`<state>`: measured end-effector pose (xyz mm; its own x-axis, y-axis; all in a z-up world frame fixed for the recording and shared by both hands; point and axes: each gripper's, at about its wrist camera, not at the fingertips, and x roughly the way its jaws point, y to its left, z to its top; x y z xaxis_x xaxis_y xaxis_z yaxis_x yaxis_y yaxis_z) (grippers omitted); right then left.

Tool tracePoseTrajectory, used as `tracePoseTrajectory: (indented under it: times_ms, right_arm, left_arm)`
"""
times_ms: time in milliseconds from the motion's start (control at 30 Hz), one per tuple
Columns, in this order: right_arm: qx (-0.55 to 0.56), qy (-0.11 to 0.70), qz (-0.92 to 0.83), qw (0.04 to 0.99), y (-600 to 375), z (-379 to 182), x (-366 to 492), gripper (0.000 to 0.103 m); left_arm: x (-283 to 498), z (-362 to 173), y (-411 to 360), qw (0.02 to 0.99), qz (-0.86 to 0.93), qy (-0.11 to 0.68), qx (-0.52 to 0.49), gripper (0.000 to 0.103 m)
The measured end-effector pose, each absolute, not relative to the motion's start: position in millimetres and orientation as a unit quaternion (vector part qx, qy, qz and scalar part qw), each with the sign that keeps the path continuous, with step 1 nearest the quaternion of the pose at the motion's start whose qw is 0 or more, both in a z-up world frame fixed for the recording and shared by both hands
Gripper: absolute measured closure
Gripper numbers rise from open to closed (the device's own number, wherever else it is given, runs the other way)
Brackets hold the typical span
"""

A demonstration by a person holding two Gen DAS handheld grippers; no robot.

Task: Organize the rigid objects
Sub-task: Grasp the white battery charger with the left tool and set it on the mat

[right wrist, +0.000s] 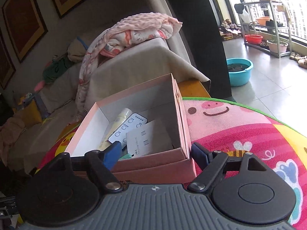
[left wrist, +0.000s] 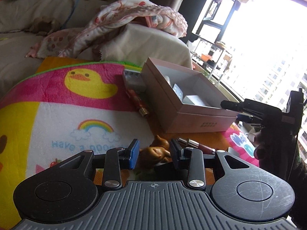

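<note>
Between the left hand-held gripper's point(left wrist: 153, 150) half-closed jaws sat a brown figurine point(left wrist: 158, 150), seemingly gripped. Right hand-held gripper point(right wrist: 155, 150) gaped empty over a pink box point(right wrist: 153, 165) holding a remote point(right wrist: 127, 127), tube point(right wrist: 122, 115) and white card point(right wrist: 147, 138).

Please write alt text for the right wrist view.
The right gripper, fingers open and empty, hovers over the near corner of an open pink box holding a white remote, a cream tube and a white card, on a colourful mat.
</note>
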<state>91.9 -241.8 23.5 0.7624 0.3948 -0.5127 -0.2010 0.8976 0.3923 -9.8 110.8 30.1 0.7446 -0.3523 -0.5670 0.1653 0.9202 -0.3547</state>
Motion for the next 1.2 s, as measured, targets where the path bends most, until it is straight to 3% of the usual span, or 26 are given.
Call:
tracePoseTrajectory:
  times_ms: [133, 333, 567, 767, 1200]
  right_arm:
    - [0.118, 0.274, 0.15, 0.943, -246.7, 31.4, 62.1, 0.022]
    - [0.052, 0.266, 0.164, 0.949, -240.1, 23.0, 13.8, 0.022]
    - [-0.016, 0.248, 0.184, 0.951, -216.1, 14.1, -11.0, 0.022]
    - [-0.01, 0.274, 0.208, 0.939, -217.3, 11.0, -3.9, 0.022]
    - [-0.024, 0.292, 0.262, 0.92, -207.8, 8.9, -6.4, 0.022]
  left_arm:
    - [23.0, 40.7, 115.6, 0.926, -0.141, 0.313, -0.159, 0.065]
    - [138.4, 48.5, 131.9, 0.923, -0.088, 0.32, -0.193, 0.065]
    - [223.7, 19.8, 101.0, 0.923, -0.054, 0.368, -0.102, 0.069]
    - [197.9, 7.9, 88.6, 0.922, -0.095, 0.374, -0.041, 0.071]
    - [36.4, 5.4, 109.9, 0.897, -0.179, 0.388, -0.114, 0.071]
